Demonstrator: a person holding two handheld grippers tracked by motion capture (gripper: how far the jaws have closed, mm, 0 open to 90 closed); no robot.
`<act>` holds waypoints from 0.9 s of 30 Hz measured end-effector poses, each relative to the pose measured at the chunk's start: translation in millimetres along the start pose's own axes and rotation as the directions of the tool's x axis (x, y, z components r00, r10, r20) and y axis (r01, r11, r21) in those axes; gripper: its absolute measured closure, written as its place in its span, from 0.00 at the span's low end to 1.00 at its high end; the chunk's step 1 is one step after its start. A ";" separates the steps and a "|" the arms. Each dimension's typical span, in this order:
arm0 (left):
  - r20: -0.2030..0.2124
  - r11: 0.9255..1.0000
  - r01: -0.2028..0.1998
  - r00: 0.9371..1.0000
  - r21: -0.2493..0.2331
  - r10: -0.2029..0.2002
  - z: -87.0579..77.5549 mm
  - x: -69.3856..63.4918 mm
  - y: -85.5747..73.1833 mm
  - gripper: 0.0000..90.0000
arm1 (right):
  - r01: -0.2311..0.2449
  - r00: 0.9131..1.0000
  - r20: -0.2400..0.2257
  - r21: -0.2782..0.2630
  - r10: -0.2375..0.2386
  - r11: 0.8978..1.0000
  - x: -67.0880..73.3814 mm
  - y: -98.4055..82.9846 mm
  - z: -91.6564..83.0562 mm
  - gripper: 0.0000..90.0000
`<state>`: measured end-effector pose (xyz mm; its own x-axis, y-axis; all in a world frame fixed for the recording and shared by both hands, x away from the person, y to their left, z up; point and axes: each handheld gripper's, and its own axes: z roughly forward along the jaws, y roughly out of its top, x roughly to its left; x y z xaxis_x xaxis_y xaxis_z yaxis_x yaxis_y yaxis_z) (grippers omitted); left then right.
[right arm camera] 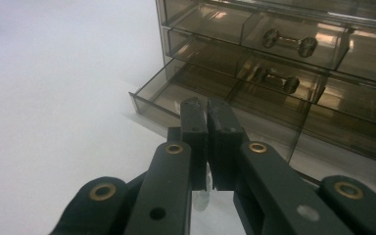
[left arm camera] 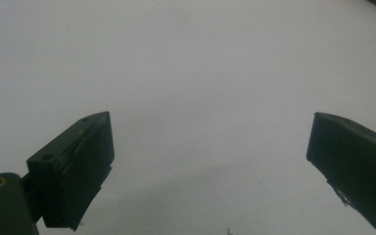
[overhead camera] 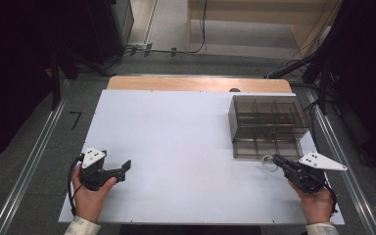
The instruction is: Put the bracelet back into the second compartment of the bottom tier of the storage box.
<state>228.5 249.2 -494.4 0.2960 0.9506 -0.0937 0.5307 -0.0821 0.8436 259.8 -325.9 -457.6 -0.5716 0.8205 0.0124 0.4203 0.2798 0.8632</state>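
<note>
A smoky see-through drawer cabinet stands at the right rear of the white table sheet. Its lowest drawer is pulled out toward me. My right gripper is shut, its tips just short of that drawer's front right corner. In the right gripper view the pads press together in front of the open drawer, with the cabinet behind. A small pale translucent bit shows below the pads; I cannot tell what it is. My left gripper lies open at the front left, its jaws wide apart over bare sheet.
The drawers above show dumbbell-shaped handles. A wooden table edge runs behind the sheet. Dark stands and cables lie on the floor at both sides beyond the table.
</note>
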 end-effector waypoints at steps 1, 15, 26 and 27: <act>0.000 1.000 0.000 1.000 0.000 0.000 0.0 0.0 0.0 0.05 | -0.007 1.000 0.002 0.000 0.007 1.000 -0.4 0.2 -0.7 0.94; 0.000 1.000 -0.001 1.000 0.001 0.001 0.1 0.1 0.0 0.05 | -0.022 0.999 0.026 -0.031 0.022 0.999 -7.6 5.0 -6.1 0.94; -0.001 1.000 -0.001 1.000 0.001 0.001 0.0 0.2 0.0 0.05 | -0.034 0.998 0.050 -0.063 0.038 0.997 -12.5 13.2 -6.7 0.94; 0.000 1.000 -0.001 1.000 0.001 0.001 -0.1 0.2 0.0 0.05 | -0.035 0.998 0.053 -0.066 0.038 0.997 -13.1 14.0 -6.6 0.94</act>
<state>228.5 249.4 -494.4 0.2962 0.9506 -0.0931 0.5315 -0.0831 0.8430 268.6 -336.0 -442.3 -0.5171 0.8557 0.0187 0.3923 0.2176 0.8937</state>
